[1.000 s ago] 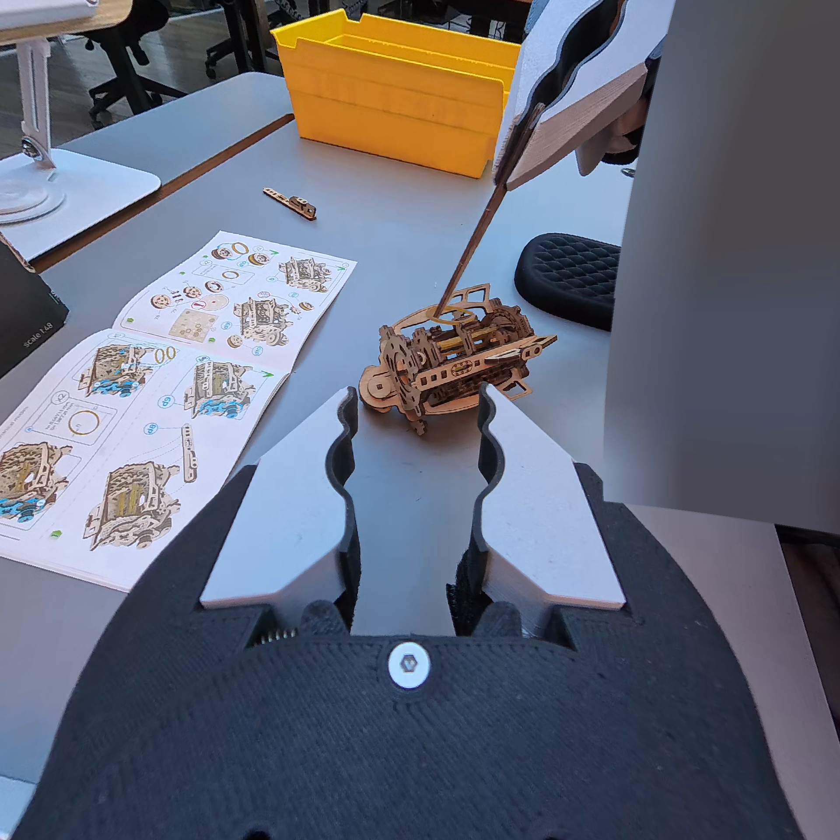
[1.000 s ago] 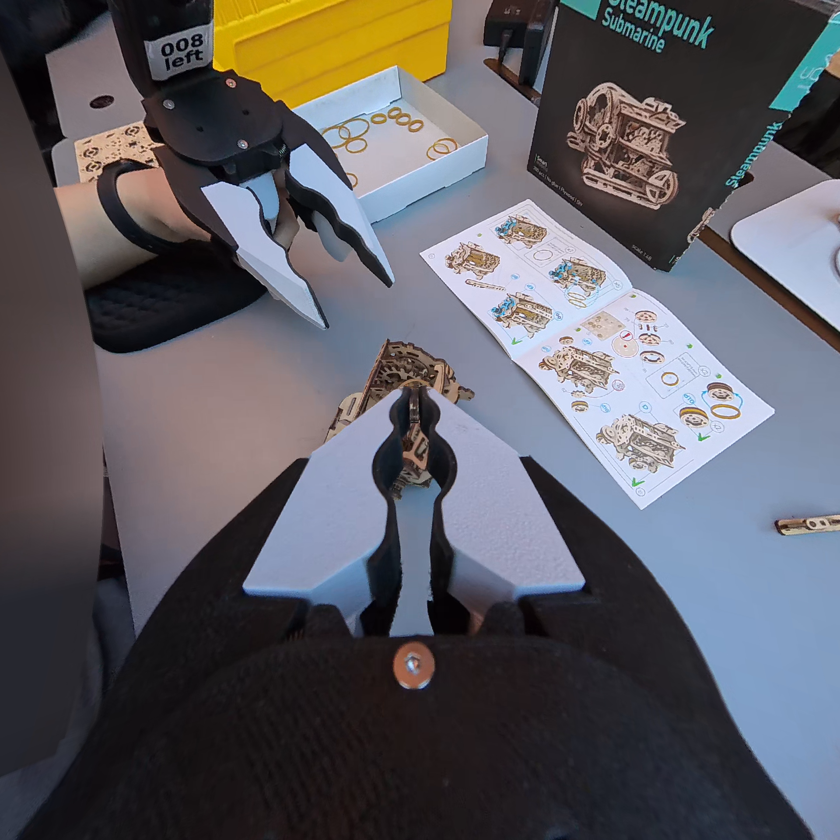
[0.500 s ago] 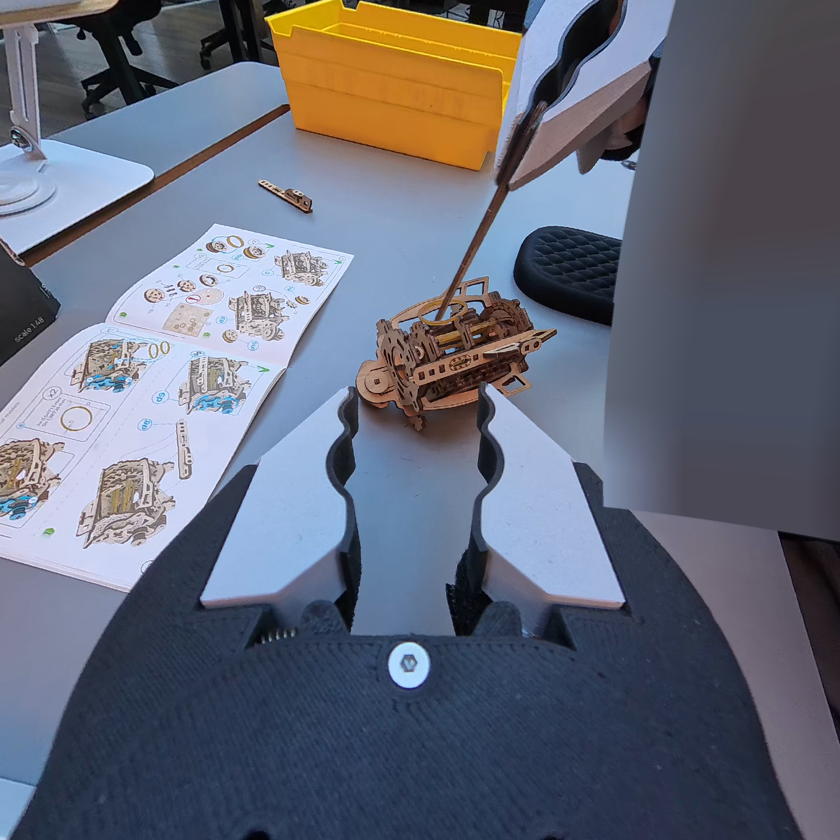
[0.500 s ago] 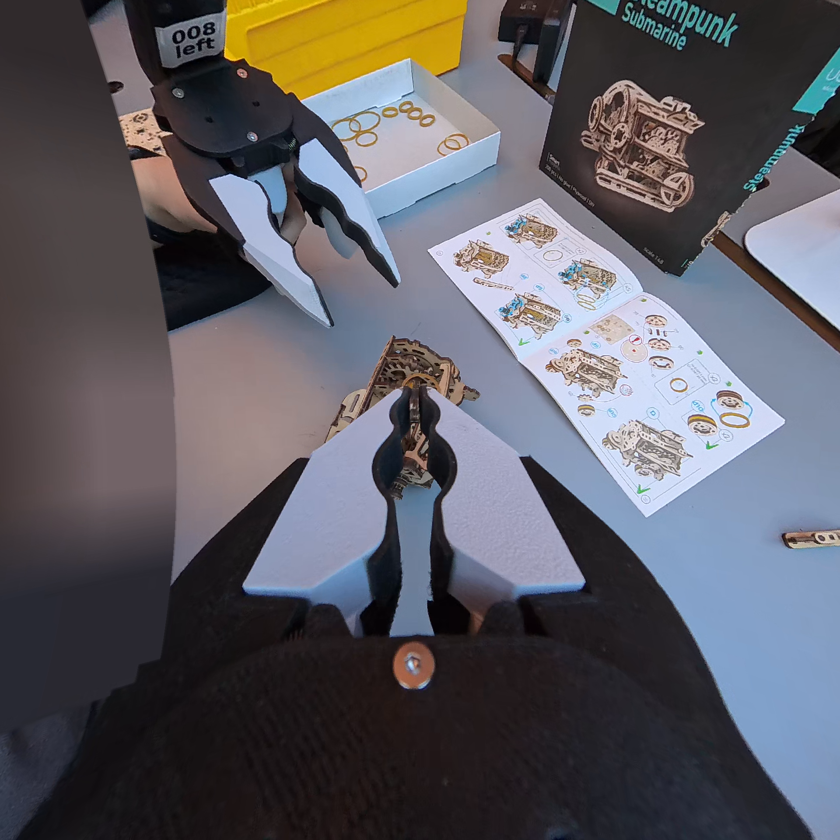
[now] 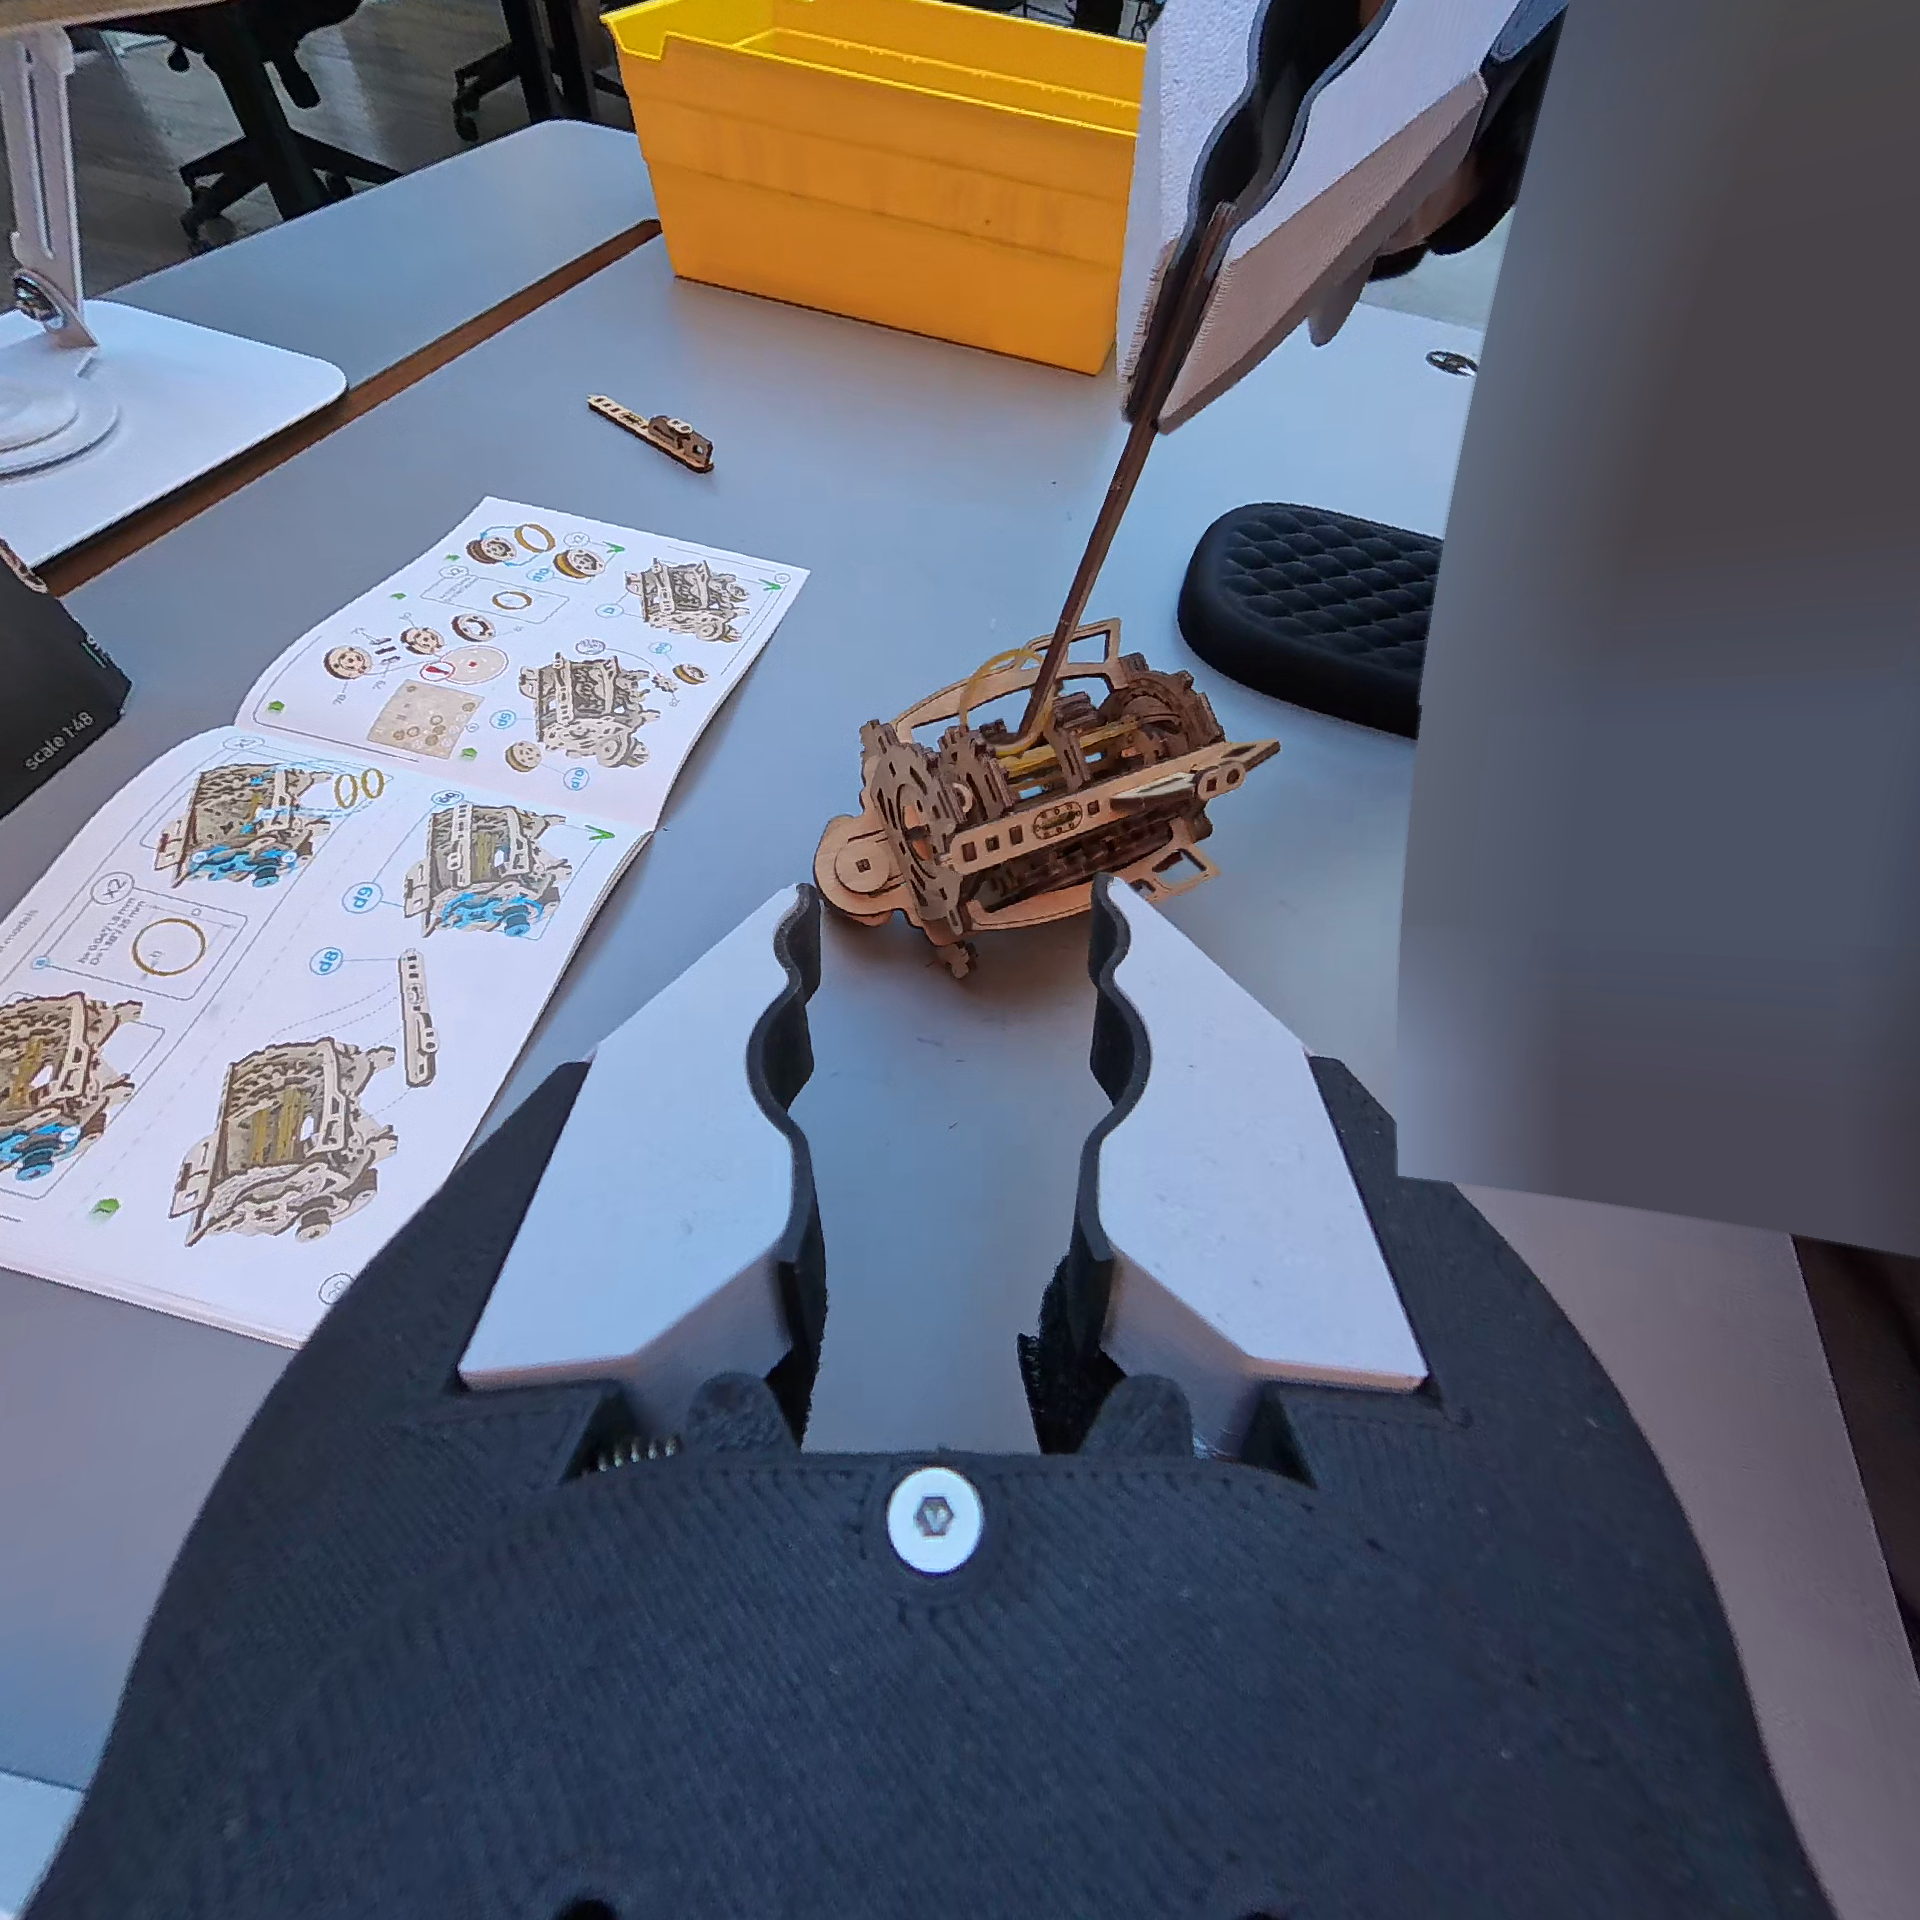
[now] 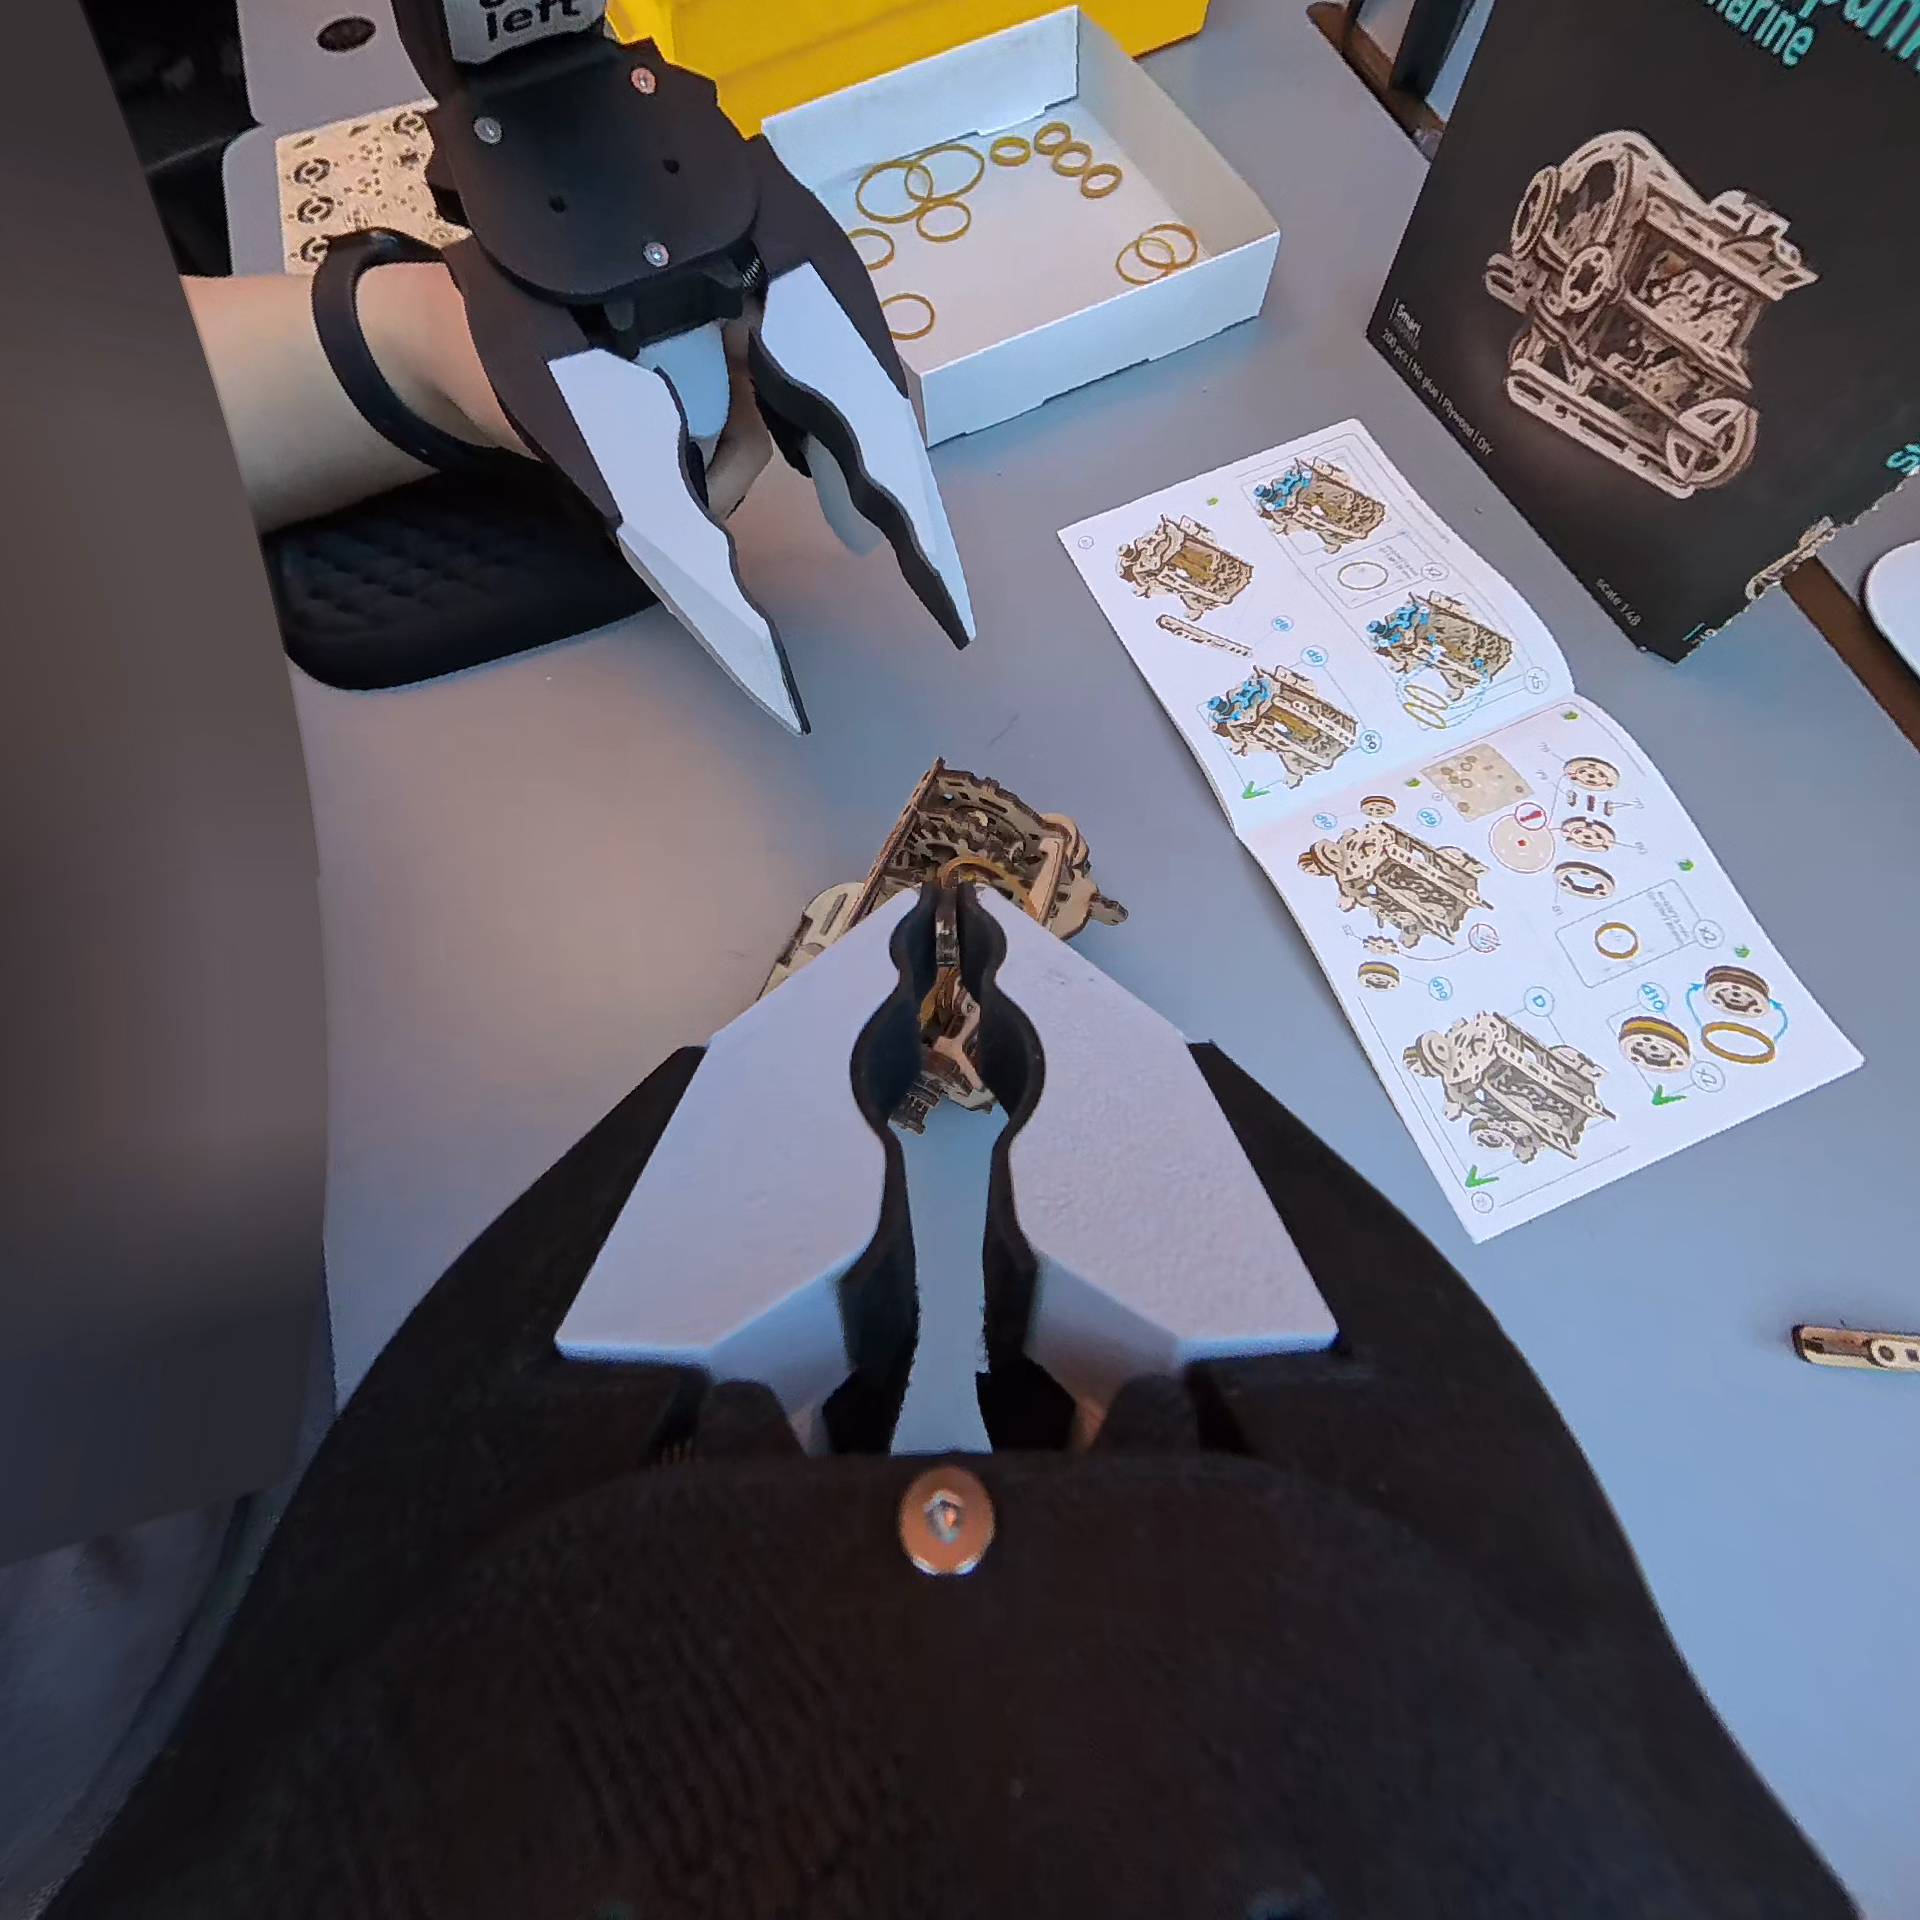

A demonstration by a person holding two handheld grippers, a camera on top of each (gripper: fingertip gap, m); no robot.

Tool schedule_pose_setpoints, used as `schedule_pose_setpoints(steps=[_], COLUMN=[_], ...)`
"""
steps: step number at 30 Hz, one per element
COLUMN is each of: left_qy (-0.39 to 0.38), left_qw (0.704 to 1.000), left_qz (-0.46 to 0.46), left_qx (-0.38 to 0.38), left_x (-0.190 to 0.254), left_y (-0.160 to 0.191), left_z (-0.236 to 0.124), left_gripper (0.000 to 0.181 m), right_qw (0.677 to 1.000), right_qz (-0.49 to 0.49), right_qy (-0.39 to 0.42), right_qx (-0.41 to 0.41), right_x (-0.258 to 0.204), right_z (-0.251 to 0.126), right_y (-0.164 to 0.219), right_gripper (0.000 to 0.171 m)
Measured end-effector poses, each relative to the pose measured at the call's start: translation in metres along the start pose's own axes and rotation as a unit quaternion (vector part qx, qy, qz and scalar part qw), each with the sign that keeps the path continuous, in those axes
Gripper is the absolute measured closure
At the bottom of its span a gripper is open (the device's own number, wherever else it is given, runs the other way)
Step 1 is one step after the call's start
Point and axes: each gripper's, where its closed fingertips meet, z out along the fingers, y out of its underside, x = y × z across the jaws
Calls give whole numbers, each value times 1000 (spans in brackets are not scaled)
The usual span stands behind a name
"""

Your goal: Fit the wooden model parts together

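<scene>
The right tongs [image 5: 1174, 343], upper right of the left wrist view, are clenched on a thin wooden stick [image 5: 1091, 551] whose tip enters the wooden model [image 5: 1029, 810] at frame centre on the grey worktop [image 5: 914, 468]. The left tongs [image 5: 951, 914] are released, just short of the model.

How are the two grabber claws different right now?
The left gripper is open with nothing between its fingers; the right gripper is shut on a thin wooden strip. The left one hangs just short of the wooden model; the right one's strip reaches down into it. Both have the same white fingers on black bodies.
</scene>
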Motion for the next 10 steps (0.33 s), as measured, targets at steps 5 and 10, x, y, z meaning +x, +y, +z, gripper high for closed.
schedule_pose_setpoints(steps=[5,10], left_qy=[4,5], left_qw=[1000,1000], left_qz=[-3,0], left_qx=[-3,-6], left_x=[1,2], left_y=[2,3], left_z=[2,2], left_gripper=[131,131], right_qw=[1000,1000], right_qz=[-21,-19], right_qy=[6,8], right_qx=[-16,-5], right_x=[3,9], right_z=[4,-1], right_y=[-1,1], right_gripper=[170,170])
